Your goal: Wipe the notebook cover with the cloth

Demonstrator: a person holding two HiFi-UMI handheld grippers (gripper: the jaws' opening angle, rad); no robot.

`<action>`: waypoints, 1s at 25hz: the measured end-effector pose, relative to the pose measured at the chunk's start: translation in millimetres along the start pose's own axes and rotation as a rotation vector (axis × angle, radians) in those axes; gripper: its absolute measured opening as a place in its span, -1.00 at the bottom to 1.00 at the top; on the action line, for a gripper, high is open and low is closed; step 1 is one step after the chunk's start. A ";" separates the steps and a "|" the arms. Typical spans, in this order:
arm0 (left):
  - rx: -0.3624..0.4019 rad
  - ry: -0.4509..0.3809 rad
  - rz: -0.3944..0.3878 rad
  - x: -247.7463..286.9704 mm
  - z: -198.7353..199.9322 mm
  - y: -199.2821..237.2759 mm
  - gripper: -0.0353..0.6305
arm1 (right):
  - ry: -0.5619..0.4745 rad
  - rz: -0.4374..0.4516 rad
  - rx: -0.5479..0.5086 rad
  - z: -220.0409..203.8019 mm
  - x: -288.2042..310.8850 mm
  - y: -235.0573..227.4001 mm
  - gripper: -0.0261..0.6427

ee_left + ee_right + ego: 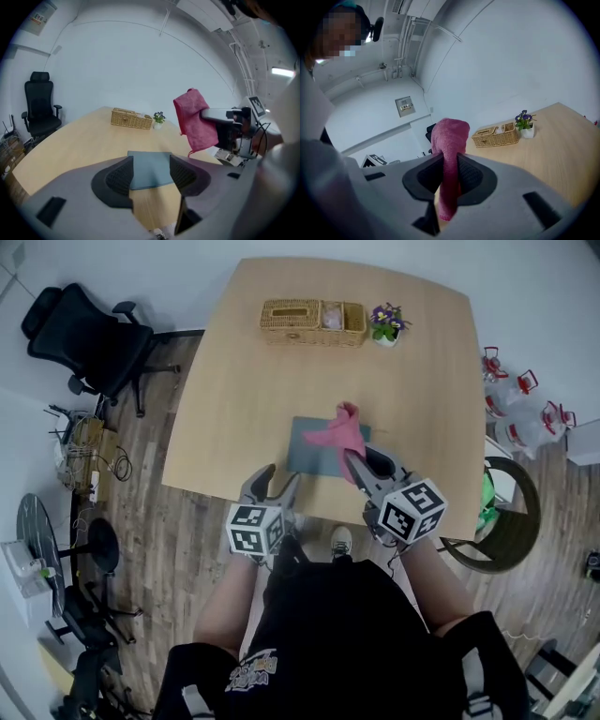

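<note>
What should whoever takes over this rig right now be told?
Right gripper: shut on the pink cloth, held in the air over the notebook's right side.
Left gripper: open, empty, pointing at the notebook.
Notebook: closed, flat on the table near the front edge.
Done: cloth is in hand.
Left: lower the cloth and wipe the cover; it isn't touching it now.

one notebook (311,450), one cloth (339,431), one basket (298,324), one plant (385,322)
</note>
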State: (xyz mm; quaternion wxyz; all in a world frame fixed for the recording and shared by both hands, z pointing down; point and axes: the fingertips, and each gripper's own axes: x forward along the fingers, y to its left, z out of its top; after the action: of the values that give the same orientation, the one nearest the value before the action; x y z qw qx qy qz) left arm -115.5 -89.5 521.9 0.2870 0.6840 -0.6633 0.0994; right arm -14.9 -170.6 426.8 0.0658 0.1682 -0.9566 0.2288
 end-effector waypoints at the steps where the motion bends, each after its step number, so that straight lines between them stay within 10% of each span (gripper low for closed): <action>1: 0.000 0.019 -0.012 6.5 -2.2 4.7 -0.19 | 0.002 -0.014 0.003 0.3 5.0 -2.2 -0.71; 25: 0.103 0.391 -0.230 119.0 -60.8 67.6 -0.30 | 0.151 -0.234 -0.011 -32.3 118.0 -49.4 -0.71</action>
State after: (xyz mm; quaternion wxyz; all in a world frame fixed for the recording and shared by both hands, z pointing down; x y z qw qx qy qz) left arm -153.9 -155.7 650.6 0.3841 0.7365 -0.5069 0.2304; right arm -106.2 -231.6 499.9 0.1646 0.2606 -0.9240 0.2262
